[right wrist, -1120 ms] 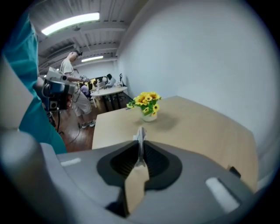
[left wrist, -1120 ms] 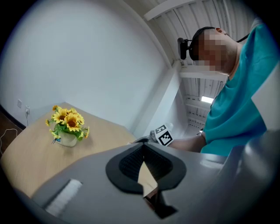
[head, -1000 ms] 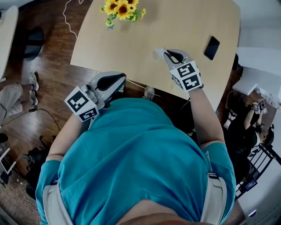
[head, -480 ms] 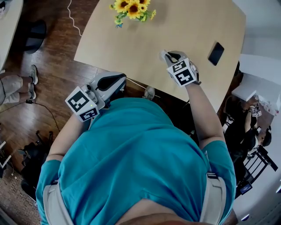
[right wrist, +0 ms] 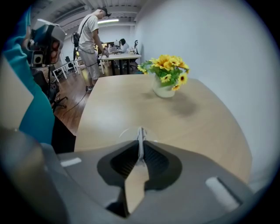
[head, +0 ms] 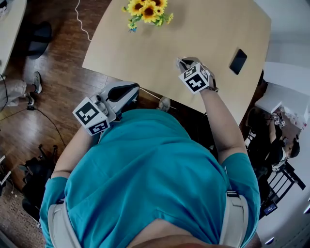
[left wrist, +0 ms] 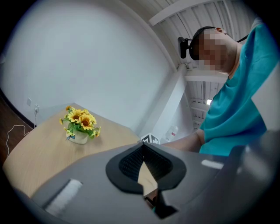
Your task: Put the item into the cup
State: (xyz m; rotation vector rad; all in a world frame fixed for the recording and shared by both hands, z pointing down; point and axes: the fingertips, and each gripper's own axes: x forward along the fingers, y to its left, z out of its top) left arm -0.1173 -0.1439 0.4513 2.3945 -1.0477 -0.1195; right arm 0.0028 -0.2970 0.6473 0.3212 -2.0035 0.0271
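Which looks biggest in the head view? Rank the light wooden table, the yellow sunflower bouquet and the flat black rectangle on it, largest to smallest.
1. Light wooden table
2. Yellow sunflower bouquet, cut off by the top edge
3. Flat black rectangle
The bouquet stands nearer the camera, but the gap is plain.

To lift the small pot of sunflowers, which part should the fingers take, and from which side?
Probably the white pot itself, from the side, below the sunflowers: the blooms spread over its top and block a way from above, while its rounded wall stands bare and upright.
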